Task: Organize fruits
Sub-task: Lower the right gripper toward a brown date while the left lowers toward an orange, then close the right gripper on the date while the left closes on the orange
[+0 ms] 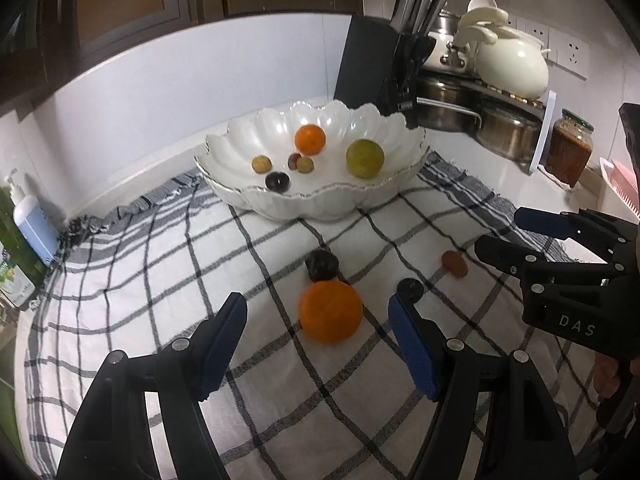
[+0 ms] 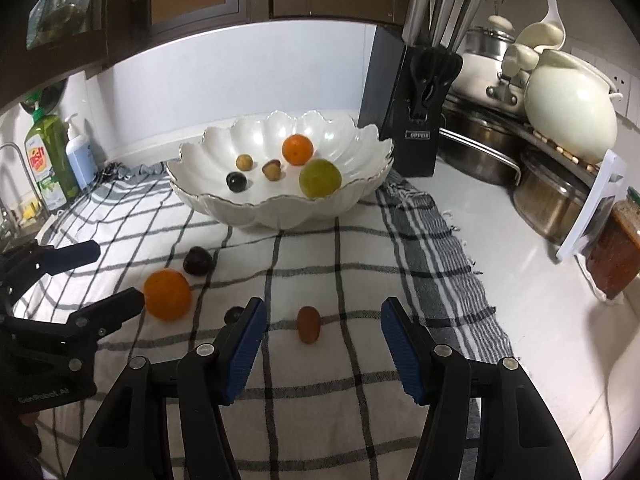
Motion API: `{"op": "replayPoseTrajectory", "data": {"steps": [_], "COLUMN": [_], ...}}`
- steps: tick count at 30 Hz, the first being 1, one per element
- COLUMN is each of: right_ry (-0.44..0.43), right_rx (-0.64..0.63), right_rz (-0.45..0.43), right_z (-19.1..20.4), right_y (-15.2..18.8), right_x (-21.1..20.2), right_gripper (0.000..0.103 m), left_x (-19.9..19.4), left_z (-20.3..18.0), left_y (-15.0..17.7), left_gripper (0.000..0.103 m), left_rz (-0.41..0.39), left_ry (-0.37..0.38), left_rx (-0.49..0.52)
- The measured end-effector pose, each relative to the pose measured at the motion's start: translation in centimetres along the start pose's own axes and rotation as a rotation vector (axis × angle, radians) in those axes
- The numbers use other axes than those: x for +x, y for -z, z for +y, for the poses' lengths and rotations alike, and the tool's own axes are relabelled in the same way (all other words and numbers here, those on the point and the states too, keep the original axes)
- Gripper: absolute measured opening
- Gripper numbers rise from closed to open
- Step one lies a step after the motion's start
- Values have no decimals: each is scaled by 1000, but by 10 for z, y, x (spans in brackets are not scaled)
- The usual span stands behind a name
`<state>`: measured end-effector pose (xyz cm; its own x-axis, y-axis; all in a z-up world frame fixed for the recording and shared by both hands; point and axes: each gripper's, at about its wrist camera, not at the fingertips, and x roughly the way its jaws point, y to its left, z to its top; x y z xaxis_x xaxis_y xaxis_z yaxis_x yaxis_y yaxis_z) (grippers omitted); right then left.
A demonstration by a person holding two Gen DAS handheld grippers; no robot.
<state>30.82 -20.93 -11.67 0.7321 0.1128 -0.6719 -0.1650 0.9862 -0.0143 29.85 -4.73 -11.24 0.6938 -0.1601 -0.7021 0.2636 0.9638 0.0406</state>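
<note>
Left gripper (image 1: 318,316): fingers spread, nothing pinched; an orange (image 1: 330,311) is framed between and just beyond the tips, resting on the checked cloth (image 1: 160,280), with a dark plum (image 1: 321,266) touching its far side. Right gripper (image 2: 322,320): fingers spread, empty; a small brown fruit (image 2: 309,324) is lined up ahead between the tips, its long axis pointing away from the fingers. Each fruit is judged nearer its own gripper. Farther out, the scalloped white bowl (image 2: 224,200) is seen holding a second orange (image 2: 297,149), a green fruit (image 2: 320,178) and several small fruits.
</note>
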Motion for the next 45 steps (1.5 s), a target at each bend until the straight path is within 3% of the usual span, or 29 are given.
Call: {"op": "replayPoseTrajectory", "data": {"steps": [25, 30, 32, 39, 45], "right_ry": [-58, -63, -64, -61, -57], "right_rx": [17, 10, 9, 1, -6], "right_rz": [122, 132, 139, 146, 120], "right_z": [1, 2, 2, 4, 5], "right_y": [2, 4, 5, 7, 5], "right_x": [47, 51, 53, 56, 49], "right_gripper": [33, 29, 27, 18, 17], "left_x": [45, 50, 52, 52, 51], "left_z": [-2, -2, -1, -1, 0], "left_y": [5, 6, 7, 6, 6], "left_gripper": [60, 53, 45, 43, 42], "left_rz": [99, 117, 124, 123, 125], "left_ry": [53, 65, 67, 63, 67], "left_rx": [12, 7, 6, 7, -14]}}
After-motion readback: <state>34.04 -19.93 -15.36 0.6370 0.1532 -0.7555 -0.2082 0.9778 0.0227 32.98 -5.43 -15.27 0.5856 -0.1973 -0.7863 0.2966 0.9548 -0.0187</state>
